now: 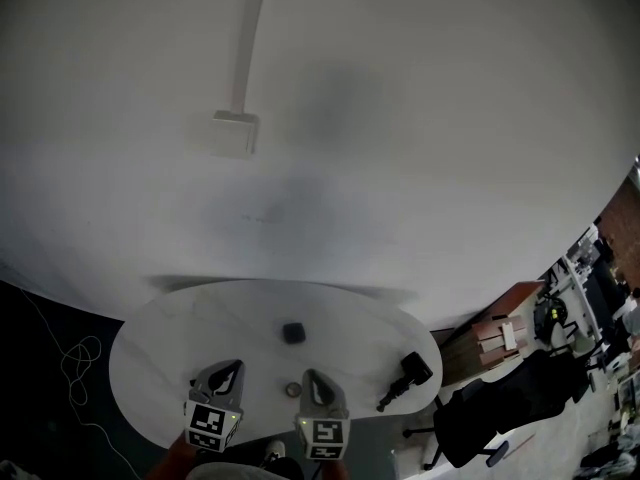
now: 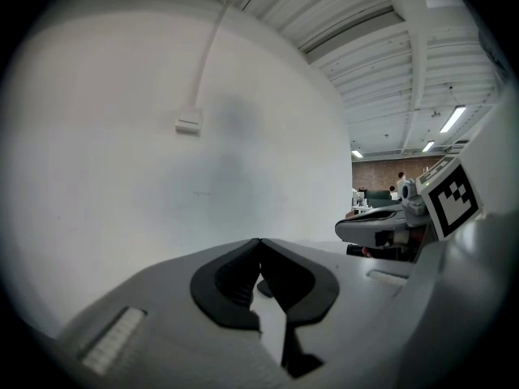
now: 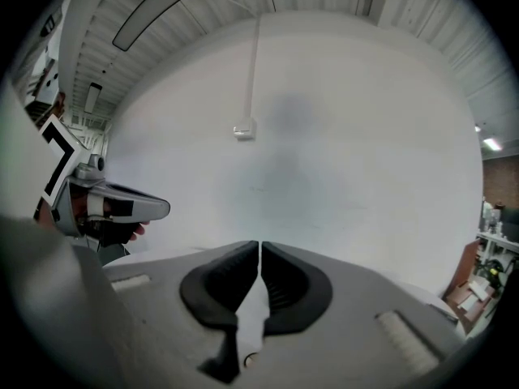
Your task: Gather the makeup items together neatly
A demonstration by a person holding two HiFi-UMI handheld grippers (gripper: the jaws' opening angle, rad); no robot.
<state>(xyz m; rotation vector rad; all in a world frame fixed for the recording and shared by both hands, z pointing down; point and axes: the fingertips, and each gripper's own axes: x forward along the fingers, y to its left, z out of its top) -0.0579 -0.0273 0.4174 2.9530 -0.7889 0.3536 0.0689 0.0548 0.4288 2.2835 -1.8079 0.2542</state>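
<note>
A white oval table point(image 1: 180, 318) holds the makeup items. A small black compact point(image 1: 292, 332) lies near its middle, a small round item point(image 1: 292, 390) near the front, and a black case with a slim dark stick point(image 1: 408, 376) at the right end. My left gripper point(image 1: 228, 371) and right gripper point(image 1: 313, 379) hover side by side over the table's front edge, with the round item between them. In the left gripper view the left gripper point(image 2: 259, 243) is shut, tips touching, holding nothing. The right gripper view shows the right gripper point(image 3: 259, 246) shut and empty too.
A plain white wall fills the background, with a white box and cable duct point(image 1: 234, 133) on it. A black office chair point(image 1: 500, 408) and a wooden unit point(image 1: 500, 333) stand right of the table. A loose white cable point(image 1: 80, 358) lies on the dark floor at the left.
</note>
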